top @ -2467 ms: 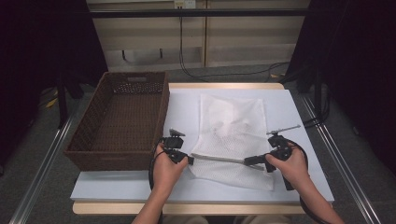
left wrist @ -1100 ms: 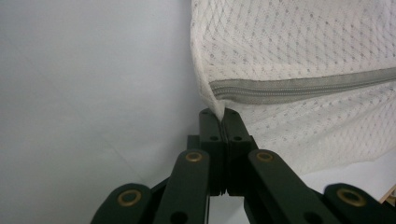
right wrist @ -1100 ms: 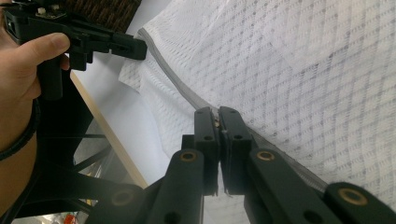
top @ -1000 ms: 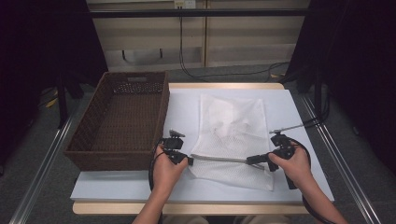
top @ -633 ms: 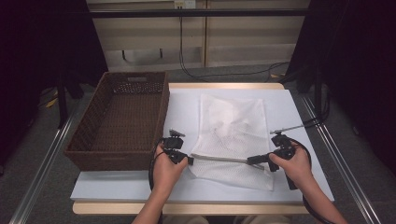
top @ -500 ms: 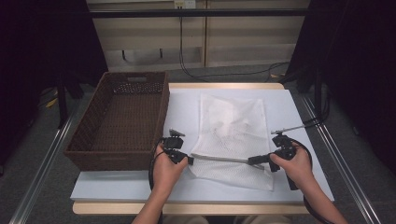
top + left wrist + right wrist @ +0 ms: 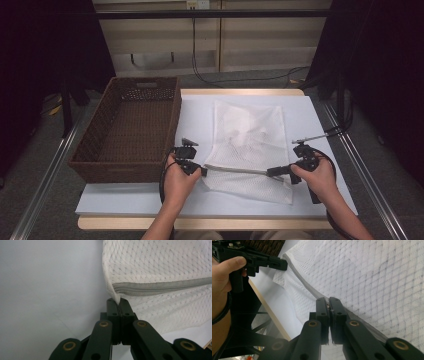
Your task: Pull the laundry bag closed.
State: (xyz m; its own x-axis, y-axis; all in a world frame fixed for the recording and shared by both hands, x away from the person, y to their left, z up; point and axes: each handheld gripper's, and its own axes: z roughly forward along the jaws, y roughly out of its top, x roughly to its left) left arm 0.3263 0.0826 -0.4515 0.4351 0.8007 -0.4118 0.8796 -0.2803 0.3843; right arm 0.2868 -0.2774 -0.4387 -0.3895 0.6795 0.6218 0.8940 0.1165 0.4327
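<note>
A white mesh laundry bag (image 7: 248, 137) lies flat on the white table top (image 7: 195, 115); its grey zipper edge (image 7: 235, 170) is stretched taut between the two grippers. My left gripper (image 7: 202, 171) is shut on the bag's left zipper end (image 7: 117, 293), with the mesh pinched between its jaw tips (image 7: 119, 301). My right gripper (image 7: 270, 173) is shut on the right end of the zipper edge (image 7: 328, 302). In the right gripper view the left gripper (image 7: 283, 264) holds the far end of the grey zipper (image 7: 299, 280).
A dark brown wicker basket (image 7: 131, 127) stands at the table's left side, close to my left hand. Black cables run over the floor behind the table (image 7: 250, 77). Metal rails (image 7: 45, 175) flank the table on both sides.
</note>
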